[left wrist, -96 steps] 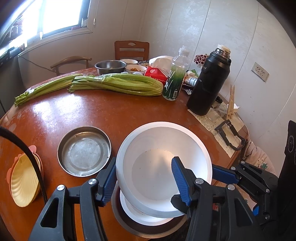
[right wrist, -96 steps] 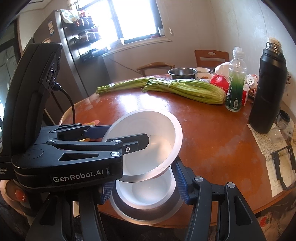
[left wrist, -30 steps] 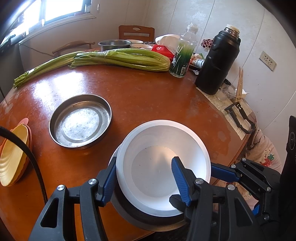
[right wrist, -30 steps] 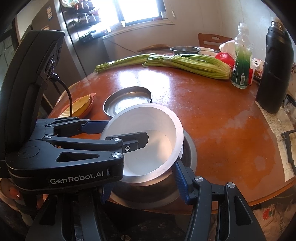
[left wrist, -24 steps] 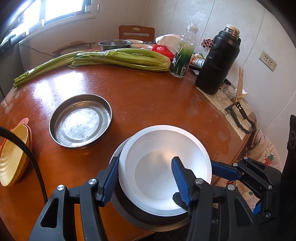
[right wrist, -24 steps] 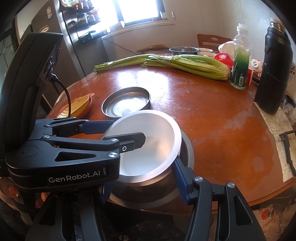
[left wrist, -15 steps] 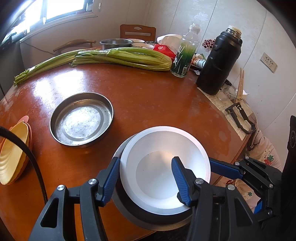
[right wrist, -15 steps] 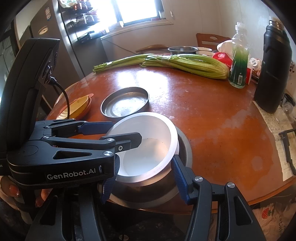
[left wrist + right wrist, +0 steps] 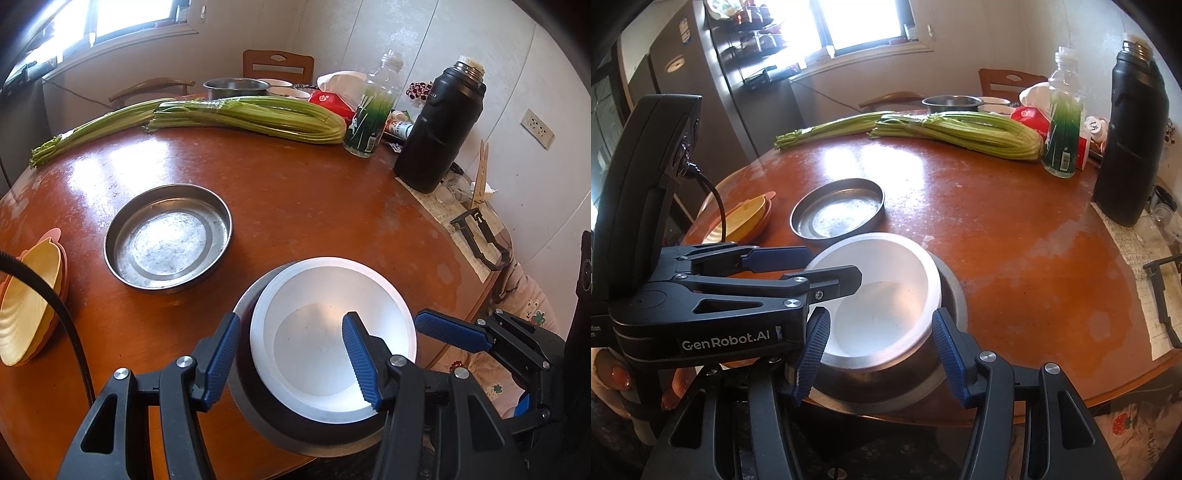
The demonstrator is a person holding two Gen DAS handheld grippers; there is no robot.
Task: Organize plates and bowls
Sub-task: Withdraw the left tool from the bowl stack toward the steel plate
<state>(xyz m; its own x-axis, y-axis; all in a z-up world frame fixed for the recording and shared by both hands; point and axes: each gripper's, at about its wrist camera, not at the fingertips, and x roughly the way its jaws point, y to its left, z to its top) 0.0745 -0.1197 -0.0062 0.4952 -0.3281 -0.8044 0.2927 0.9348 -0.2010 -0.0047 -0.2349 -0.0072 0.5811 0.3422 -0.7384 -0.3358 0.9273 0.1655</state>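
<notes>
A white bowl (image 9: 332, 332) (image 9: 886, 295) rests nested in a larger steel bowl (image 9: 273, 424) (image 9: 886, 384) at the near edge of the round brown table (image 9: 295, 206). My left gripper (image 9: 291, 332) (image 9: 833, 267) straddles the white bowl's left wall. One blue finger lies inside and the other against the outer rim, shut on it. The right gripper (image 9: 881, 321) hovers at the stack's right side with jaws apart and nothing pressed. One of its fingers (image 9: 450, 330) ends just short of the rim. A flat steel plate (image 9: 168, 240) (image 9: 836, 212) lies empty further in.
Yellow and pink shell-shaped dishes (image 9: 26, 306) (image 9: 746, 218) are stacked at the left edge. Celery bunches (image 9: 251, 118), a green-label bottle (image 9: 371, 114), a black flask (image 9: 439, 125) and more bowls crowd the far side. Paper and a black clip (image 9: 480, 240) lie at the right.
The white bowl, held tilted above the stack three seconds ago, has come down into the steel bowl and sits nearly level. Neither gripper's jaw gap has changed.
</notes>
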